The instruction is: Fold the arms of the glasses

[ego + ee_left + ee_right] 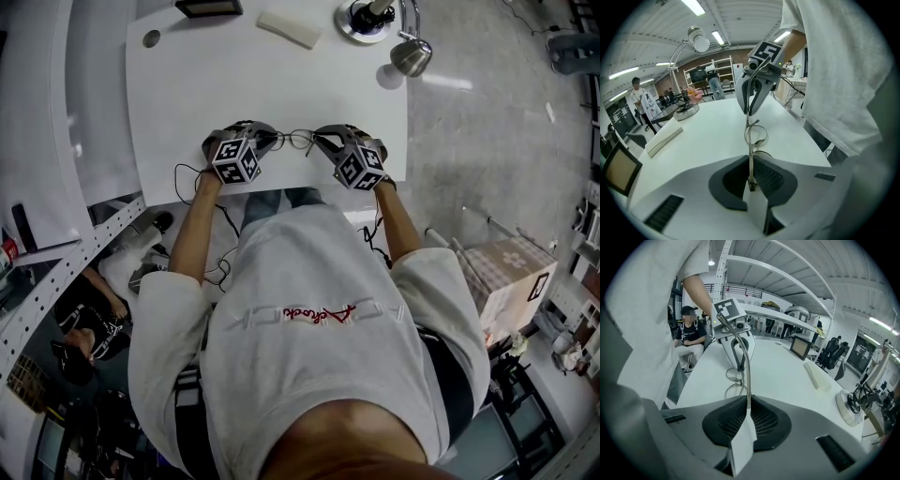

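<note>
Left gripper [751, 180] and right gripper [748, 411] both clamped on the wire glasses [295, 141], low over the table [234, 84]. Plan: anchor left, swing right's arm inward about its hinge, no twisting.

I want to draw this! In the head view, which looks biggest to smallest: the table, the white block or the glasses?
1. table
2. white block
3. glasses, nearly as long as the block but much thinner

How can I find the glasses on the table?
Look at the white table, at the edge nearest the person. Between the left gripper and right gripper, each shut on one end, stretch the glasses. They are thin dark wire with round rims, unlike the chunky pale block.
</note>
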